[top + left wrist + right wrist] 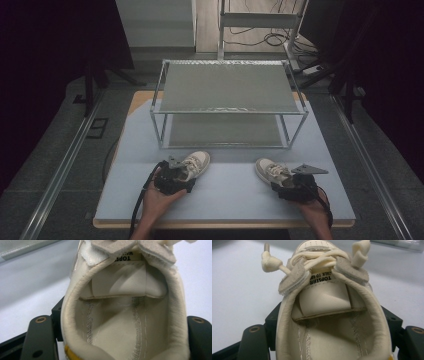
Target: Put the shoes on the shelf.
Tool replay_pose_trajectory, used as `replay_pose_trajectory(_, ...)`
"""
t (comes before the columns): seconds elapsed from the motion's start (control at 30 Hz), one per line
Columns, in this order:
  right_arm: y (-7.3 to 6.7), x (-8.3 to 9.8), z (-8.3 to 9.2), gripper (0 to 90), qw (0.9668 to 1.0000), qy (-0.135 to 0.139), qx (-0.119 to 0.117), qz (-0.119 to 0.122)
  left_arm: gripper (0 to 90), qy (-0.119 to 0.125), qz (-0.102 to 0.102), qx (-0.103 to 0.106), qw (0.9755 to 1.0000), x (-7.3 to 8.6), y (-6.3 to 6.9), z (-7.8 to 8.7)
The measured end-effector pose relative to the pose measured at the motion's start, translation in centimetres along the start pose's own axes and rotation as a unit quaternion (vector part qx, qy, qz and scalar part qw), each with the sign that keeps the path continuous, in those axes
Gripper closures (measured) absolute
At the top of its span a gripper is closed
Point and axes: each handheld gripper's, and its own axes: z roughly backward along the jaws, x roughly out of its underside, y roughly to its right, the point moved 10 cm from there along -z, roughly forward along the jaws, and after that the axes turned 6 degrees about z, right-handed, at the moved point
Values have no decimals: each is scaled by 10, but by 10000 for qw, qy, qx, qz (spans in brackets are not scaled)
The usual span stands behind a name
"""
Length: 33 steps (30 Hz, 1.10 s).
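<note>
Two cream lace-up shoes lie on the pale table top. The left shoe [198, 162] [125, 315] has its heel between the jaws of my left gripper [181, 176] [120, 340], and the black pads [40, 337] sit against its sides. The right shoe [269, 170] [329, 315] has its heel between the jaws of my right gripper [287, 184] [334, 341]. Its pads [253, 342] stand a little off the shoe's sides, with a narrow gap on each side. Both shoes point toe-away from me, toward the rack.
A two-tier metal wire rack [230, 90] stands at the back of the table [225, 200], both shelves bare. Its front legs are just beyond the shoes' toes. Cables trail from each gripper toward the near edge. Dark floor and rails flank the table.
</note>
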Motion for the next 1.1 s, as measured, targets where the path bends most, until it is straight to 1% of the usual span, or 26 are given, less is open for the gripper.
replay_pose_trajectory(0.1,-1,-2,2,278,10000,33,-83,-43,297,28,14,3,10000,-1,-2,2)
replay_pose_trajectory(0.2,-2,-4,3,279,9999,74,-100,-47,297,27,23,27,10000,-1,-2,2)
replay_pose_trajectory(0.27,-3,-6,3,279,9998,96,-143,-71,297,-12,3,26,10000,0,-1,2)
replay_pose_trajectory(0.33,-4,-8,4,280,9998,99,-163,-67,297,-35,-63,2,10000,0,-1,3)
replay_pose_trajectory(0.4,-4,-14,5,281,9998,153,-137,-70,297,-23,-78,-14,10000,-3,-1,5)
replay_pose_trajectory(0.47,-5,-21,6,281,9996,215,-155,-98,297,4,-85,-28,10000,-7,-1,8)
replay_pose_trajectory(0.63,-10,-39,6,281,9994,313,-172,-37,296,72,-109,-19,9999,-20,3,10)
replay_pose_trajectory(0.8,-13,-54,1,281,9993,345,-150,-48,296,72,-90,-19,9999,-31,7,5)
replay_pose_trajectory(0.9,-14,-61,-2,281,9992,365,-177,-51,296,65,-112,-23,9999,-38,9,0)
replay_pose_trajectory(0.97,-13,-66,-6,281,9992,361,-185,-65,296,45,-129,-24,9999,-44,11,-3)
replay_pose_trajectory(1.1,-10,-76,-12,281,9991,378,-103,-145,296,112,-107,-28,9999,-58,13,-8)
